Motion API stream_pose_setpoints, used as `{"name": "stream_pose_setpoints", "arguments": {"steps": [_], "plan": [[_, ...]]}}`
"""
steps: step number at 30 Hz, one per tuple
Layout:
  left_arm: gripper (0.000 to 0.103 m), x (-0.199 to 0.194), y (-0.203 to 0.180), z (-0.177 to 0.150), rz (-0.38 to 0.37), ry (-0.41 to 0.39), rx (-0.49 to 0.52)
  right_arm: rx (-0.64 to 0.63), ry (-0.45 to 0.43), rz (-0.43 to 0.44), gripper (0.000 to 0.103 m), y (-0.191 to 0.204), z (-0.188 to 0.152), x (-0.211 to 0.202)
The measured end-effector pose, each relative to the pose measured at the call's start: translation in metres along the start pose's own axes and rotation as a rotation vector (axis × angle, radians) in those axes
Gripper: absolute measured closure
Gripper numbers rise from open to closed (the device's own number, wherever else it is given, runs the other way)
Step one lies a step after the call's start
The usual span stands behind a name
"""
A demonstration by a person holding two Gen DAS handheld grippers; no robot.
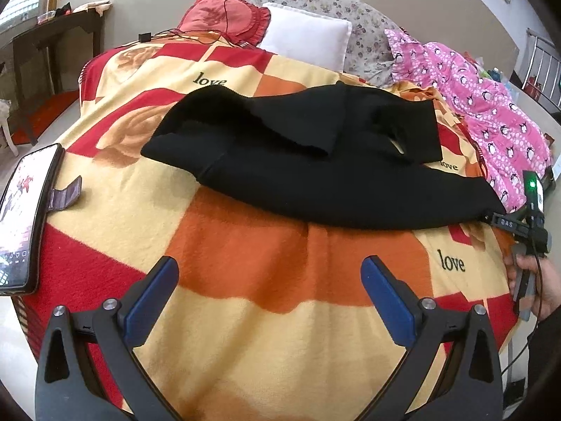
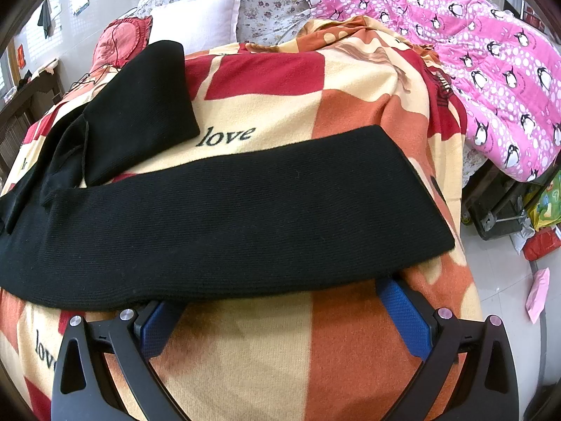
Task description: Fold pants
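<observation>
Black knit pants (image 1: 301, 161) lie spread on a red, orange and cream blanket (image 1: 266, 280) on the bed. My left gripper (image 1: 270, 273) is open and empty, hovering above the blanket short of the pants' near edge. In the right wrist view one pant leg (image 2: 224, 224) stretches across in front, the other leg (image 2: 140, 105) angles off to the back left. My right gripper (image 2: 277, 291) is open, its blue fingertips (image 2: 392, 291) slipped just under the near edge of the leg. It also shows in the left wrist view (image 1: 505, 222) at the leg's end.
A phone (image 1: 24, 217) in a wallet case lies at the blanket's left edge. A pink penguin quilt (image 2: 484, 59), a white pillow (image 1: 308, 35) and a red cushion (image 1: 224, 17) sit at the bed's head. Clutter lies on the floor to the right (image 2: 540, 238).
</observation>
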State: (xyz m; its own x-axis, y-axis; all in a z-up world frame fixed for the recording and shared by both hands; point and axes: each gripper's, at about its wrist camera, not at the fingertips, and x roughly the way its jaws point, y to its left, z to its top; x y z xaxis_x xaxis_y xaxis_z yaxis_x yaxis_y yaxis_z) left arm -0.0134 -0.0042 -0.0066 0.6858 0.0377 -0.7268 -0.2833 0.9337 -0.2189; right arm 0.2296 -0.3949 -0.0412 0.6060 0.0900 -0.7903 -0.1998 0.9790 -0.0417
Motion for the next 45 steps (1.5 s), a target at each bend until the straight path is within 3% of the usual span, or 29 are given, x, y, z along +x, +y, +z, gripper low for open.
{"name": "stream_pose_setpoints", "arguments": {"steps": [7, 15, 18, 20, 23, 26, 30, 34, 39, 43, 45], "plan": [[0.000, 0.001, 0.000, 0.001, -0.010, 0.004, -0.006, -0.027, 0.014, 0.017, 0.001, 0.002, -0.034, -0.024], [0.000, 0.001, 0.013, 0.002, -0.079, 0.013, -0.059, -0.029, -0.044, 0.021, 0.001, 0.009, -0.086, -0.059], [0.000, -0.007, 0.006, 0.001, -0.075, -0.035, -0.022, 0.003, -0.032, 0.011, 0.001, 0.014, -0.088, -0.064], [0.000, -0.018, -0.003, 0.004, -0.077, -0.109, 0.032, 0.058, -0.021, 0.024, 0.001, 0.017, -0.085, -0.067], [0.000, -0.035, -0.014, 0.011, -0.065, -0.250, 0.092, 0.230, -0.141, 0.120, 0.001, 0.021, -0.079, -0.082], [0.000, -0.036, -0.016, 0.022, -0.111, -0.304, 0.106, 0.290, -0.290, 0.146, 0.001, 0.039, -0.078, -0.100], [0.000, -0.016, 0.000, 0.041, -0.167, -0.227, 0.009, 0.299, -0.387, 0.189, 0.001, 0.062, -0.078, -0.111], [0.000, -0.002, 0.012, 0.038, -0.137, -0.171, -0.066, 0.276, -0.407, 0.166, 0.001, 0.071, -0.077, -0.109], [0.000, -0.003, -0.012, 0.029, -0.071, -0.179, 0.040, 0.323, -0.406, 0.167, 0.002, 0.063, -0.081, -0.109], [0.000, -0.008, -0.043, 0.019, -0.002, -0.215, 0.195, 0.241, -0.516, 0.080, 0.001, 0.083, -0.086, -0.134], [0.000, -0.010, -0.052, 0.016, -0.016, -0.224, 0.252, 0.199, -0.583, 0.050, 0.000, 0.094, -0.089, -0.147]]}}
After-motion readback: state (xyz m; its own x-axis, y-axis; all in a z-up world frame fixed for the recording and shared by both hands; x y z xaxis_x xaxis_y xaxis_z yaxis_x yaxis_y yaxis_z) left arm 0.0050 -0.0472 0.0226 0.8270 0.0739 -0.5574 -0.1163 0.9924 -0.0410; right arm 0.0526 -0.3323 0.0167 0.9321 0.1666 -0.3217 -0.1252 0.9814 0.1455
